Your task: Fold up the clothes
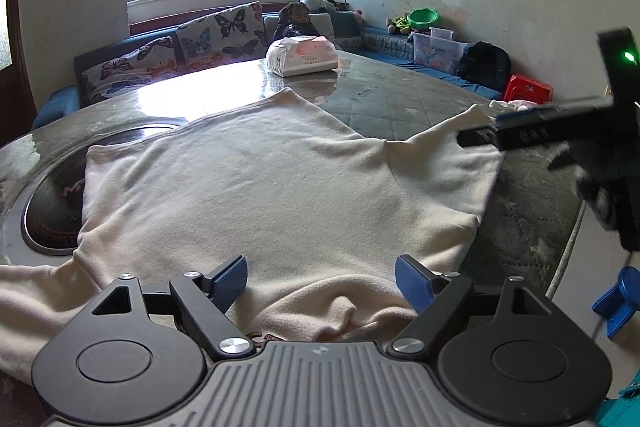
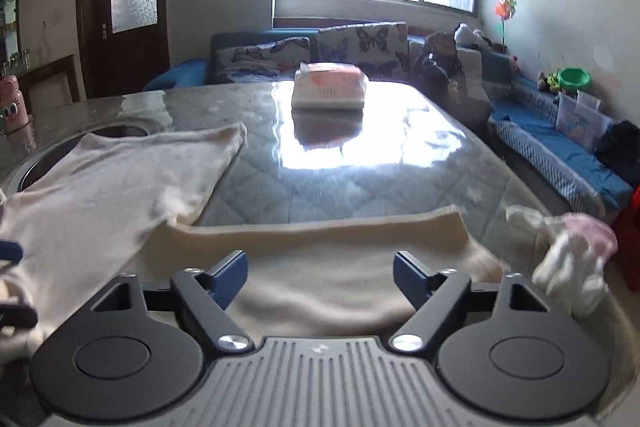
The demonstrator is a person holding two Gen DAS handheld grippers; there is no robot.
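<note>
A cream garment lies spread flat on the glass-topped table, its near edge bunched into folds. My left gripper hovers over that bunched edge, open, with nothing pinched between the blue pads. From the right side of the left wrist view a dark finger of the other tool reaches over the garment's right sleeve. In the right wrist view my right gripper stands open above the cream sleeve, the pads apart from the cloth. The garment's body stretches away to the left.
A pack of tissues sits at the table's far side. A round cooktop is set into the table at left, partly under the garment. Small white and pink clothes lie at the right edge. A person sits on the sofa.
</note>
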